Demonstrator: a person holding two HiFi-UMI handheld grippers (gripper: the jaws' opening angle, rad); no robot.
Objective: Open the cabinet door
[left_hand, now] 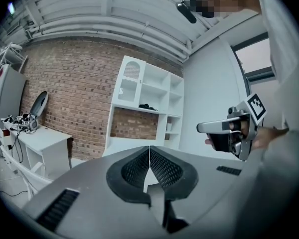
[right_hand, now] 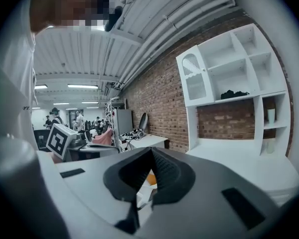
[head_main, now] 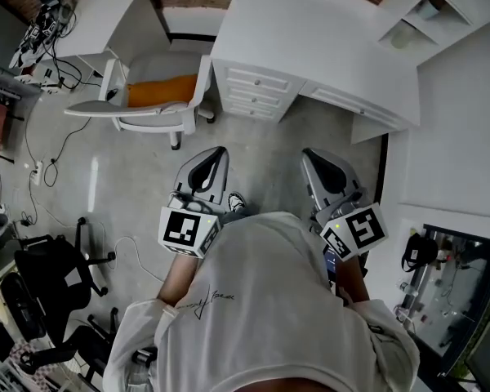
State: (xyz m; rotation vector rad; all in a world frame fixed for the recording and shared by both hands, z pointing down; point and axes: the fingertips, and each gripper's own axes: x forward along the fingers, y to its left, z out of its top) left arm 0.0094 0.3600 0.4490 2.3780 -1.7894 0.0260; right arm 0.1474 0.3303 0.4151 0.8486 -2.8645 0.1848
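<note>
The cabinet door (left_hand: 128, 86), white with an arched vent, sat at the top left of the shelf unit (left_hand: 112, 123) against the brick wall. It looked closed and untouched. I judged the task not yet begun, with the approach, the grip on the door and the pull all left to do. My left gripper (left_hand: 149, 152) had its jaws pressed together on nothing, and my right gripper (right_hand: 150, 152) was likewise closed and empty. Both hung well apart from the shelf unit, with the white desk (head_main: 310, 39) ahead of them.
</note>
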